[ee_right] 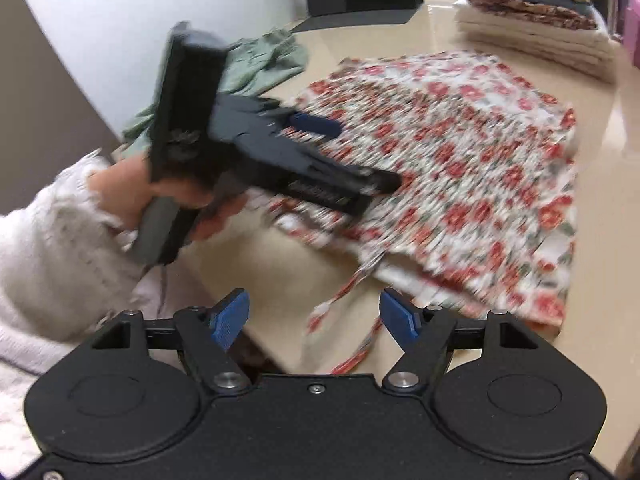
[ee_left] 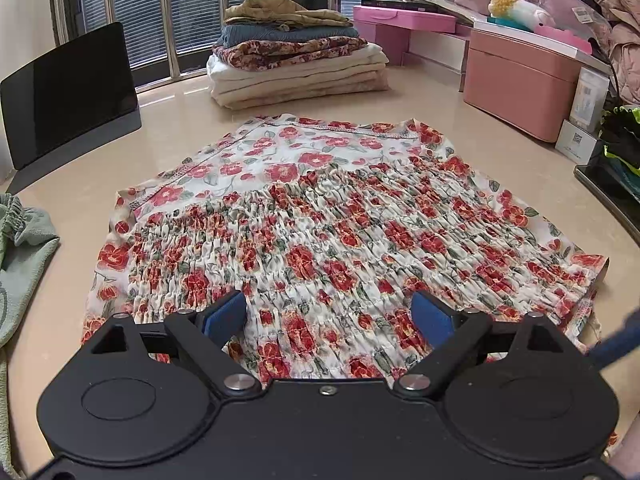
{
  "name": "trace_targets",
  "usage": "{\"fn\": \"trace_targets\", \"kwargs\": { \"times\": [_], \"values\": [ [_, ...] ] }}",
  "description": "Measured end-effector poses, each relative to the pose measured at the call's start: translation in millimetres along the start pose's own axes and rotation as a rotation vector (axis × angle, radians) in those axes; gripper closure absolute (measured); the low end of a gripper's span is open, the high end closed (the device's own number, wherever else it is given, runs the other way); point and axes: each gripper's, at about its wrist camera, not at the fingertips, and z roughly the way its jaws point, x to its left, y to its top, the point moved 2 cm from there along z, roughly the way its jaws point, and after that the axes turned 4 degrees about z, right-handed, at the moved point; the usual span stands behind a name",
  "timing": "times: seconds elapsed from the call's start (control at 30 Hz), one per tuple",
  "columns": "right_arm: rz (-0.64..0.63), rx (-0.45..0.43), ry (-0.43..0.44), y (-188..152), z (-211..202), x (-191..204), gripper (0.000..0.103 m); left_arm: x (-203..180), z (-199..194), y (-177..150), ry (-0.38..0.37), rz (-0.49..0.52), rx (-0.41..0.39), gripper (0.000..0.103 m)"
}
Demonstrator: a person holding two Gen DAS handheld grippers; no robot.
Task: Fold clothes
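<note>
1. Lying flat on the beige table [ee_left: 440,92], the floral top [ee_left: 320,216] is the landmark here — smocked band nearest the person, plain yoke at its far side, a thin floral tie [ee_right: 352,312] trailing off its near edge toward the table's lip.
2. Just above the top's near hem, the left gripper [ee_left: 328,316] hangs with its blue pads spread wide and nothing between them; the person's hand [ee_right: 180,196] and white sleeve [ee_right: 52,232] hold it at the top's left side.
3. At the top's near right corner, the right gripper [ee_right: 314,316] is also spread, with only the loose tie lying in the gap, not pinched.
4. My reading: the next fold is about to start, so each gripper should pinch one near corner, catching both layers.
5. Lift both together and carry the hem evenly toward the yoke — uneven pull would skew the stretchy smocking.
6. Tuck the tie inside first, or it will dangle out.
7. Beyond the top, the folded stack [ee_left: 296,56] likely awaits it; left of the top, a green garment [ee_left: 24,248] remains unfolded.
</note>
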Motion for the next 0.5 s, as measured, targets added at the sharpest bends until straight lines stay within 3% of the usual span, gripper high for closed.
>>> {"fn": "trace_targets", "kwargs": {
  "times": [0.27, 0.5],
  "values": [
    [-0.049, 0.055, -0.032, -2, 18, -2, 0.027, -3, -1, 1, 0.006, -0.005, 0.001, 0.013],
    [0.002, 0.208, 0.105, -21, 6, 5, 0.027, -2, -1, 2, 0.005, -0.003, -0.001, 0.013]
  ]
}}
